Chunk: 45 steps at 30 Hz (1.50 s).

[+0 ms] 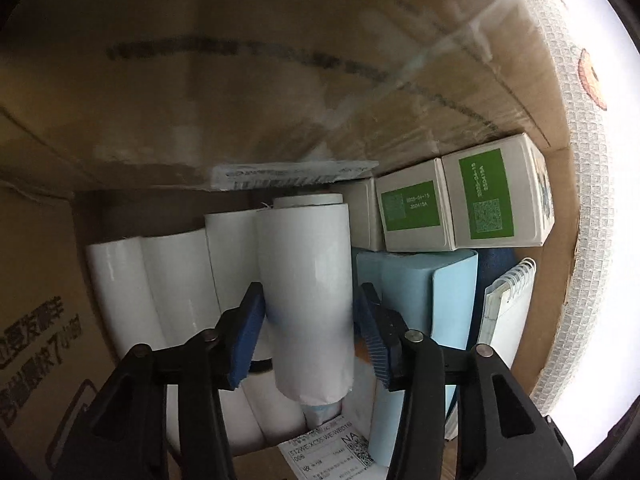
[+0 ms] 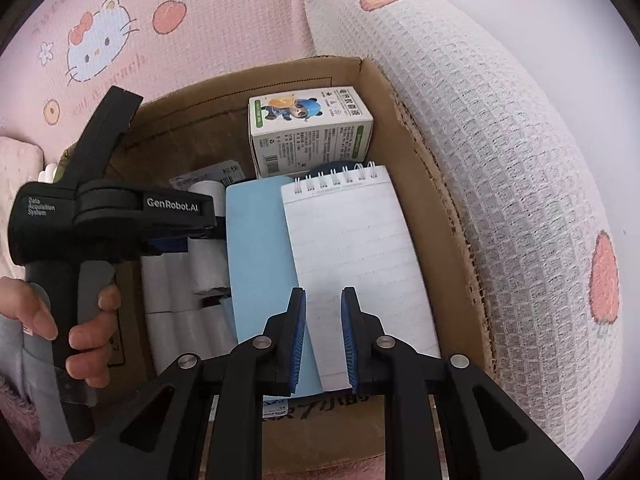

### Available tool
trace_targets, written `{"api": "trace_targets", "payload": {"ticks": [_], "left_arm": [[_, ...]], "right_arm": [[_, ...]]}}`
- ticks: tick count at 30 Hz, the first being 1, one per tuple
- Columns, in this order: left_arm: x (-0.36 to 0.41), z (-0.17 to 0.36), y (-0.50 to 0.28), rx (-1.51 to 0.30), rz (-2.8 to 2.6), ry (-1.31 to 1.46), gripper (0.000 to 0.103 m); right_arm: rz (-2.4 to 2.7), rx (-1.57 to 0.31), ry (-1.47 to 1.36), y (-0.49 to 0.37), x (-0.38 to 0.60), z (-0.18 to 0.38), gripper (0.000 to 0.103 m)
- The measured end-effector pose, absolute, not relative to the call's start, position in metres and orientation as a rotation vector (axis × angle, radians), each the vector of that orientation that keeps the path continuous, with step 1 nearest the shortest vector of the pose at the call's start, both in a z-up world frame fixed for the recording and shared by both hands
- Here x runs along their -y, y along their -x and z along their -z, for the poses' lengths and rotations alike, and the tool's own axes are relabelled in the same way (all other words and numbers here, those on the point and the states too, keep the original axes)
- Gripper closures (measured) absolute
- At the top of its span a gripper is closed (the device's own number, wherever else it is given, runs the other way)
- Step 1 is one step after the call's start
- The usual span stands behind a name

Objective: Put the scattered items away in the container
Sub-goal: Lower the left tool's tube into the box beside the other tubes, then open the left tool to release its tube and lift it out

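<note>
A: Inside the brown cardboard box [image 2: 404, 128], what is the left gripper [image 1: 310, 322] doing?

B: Its blue-padded fingers [image 1: 246, 336] stand on either side of a white paper roll [image 1: 306, 280]. The left pad touches the roll; on the right a thin gap shows, so I cannot tell whether the grip is firm. The roll lies on top of other white rolls [image 1: 168, 280] packed along the box's left side.

A: And the right gripper [image 2: 323, 340]?

B: It hovers above the box's near edge with its fingers apart, holding nothing. Beneath it lies a white spiral-bound lined notepad [image 2: 356, 256], leaning on a pale blue rectangular box [image 2: 260, 264].

A: What else is in there?

B: Small white cartons with green labels [image 1: 486, 200] are stacked at the far end; from the right wrist view the top one shows a cartoon panda [image 2: 308, 128]. The box sits against a pink and white waffle-weave blanket [image 2: 500, 160] printed with a cat character.
</note>
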State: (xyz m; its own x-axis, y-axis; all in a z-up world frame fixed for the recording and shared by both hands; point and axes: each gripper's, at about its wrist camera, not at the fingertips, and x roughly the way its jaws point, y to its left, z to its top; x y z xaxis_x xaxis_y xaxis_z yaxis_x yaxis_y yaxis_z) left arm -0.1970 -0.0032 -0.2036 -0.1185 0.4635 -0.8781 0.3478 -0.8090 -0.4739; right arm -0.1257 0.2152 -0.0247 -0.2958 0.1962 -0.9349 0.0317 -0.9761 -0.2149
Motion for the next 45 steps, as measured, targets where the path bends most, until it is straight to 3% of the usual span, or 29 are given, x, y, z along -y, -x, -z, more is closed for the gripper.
{"api": "trace_targets", "payload": {"ticks": [8, 12, 14, 16, 42, 45], "left_arm": [[0.016, 0.195, 0.185, 0.972, -2.092, 2.012, 0.044], [0.02, 0.197, 0.18, 0.981, -2.06, 2.022, 0.045], [0.018, 0.193, 0.178, 0.935, -2.087, 2.023, 0.064], [0.018, 0.192, 0.177, 0.934, -2.075, 2.019, 0.07], [0.022, 0.194, 0.172, 0.995, -2.097, 2.0, 0.068], [0.017, 0.194, 0.171, 0.97, -2.062, 2.023, 0.061]], "right_arm": [[-2.445, 0.334, 1.826, 0.127, -0.201, 0.031, 0.089], [-2.433, 0.343, 1.842, 0.134, -0.195, 0.064, 0.088], [-2.429, 0.354, 1.848, 0.132, -0.193, 0.063, 0.088], [-2.427, 0.366, 1.859, 0.132, -0.191, 0.065, 0.088], [-2.375, 0.417, 1.934, 0.133, -0.176, 0.093, 0.088], [-2.379, 0.418, 1.93, 0.131, -0.174, 0.093, 0.088]]}}
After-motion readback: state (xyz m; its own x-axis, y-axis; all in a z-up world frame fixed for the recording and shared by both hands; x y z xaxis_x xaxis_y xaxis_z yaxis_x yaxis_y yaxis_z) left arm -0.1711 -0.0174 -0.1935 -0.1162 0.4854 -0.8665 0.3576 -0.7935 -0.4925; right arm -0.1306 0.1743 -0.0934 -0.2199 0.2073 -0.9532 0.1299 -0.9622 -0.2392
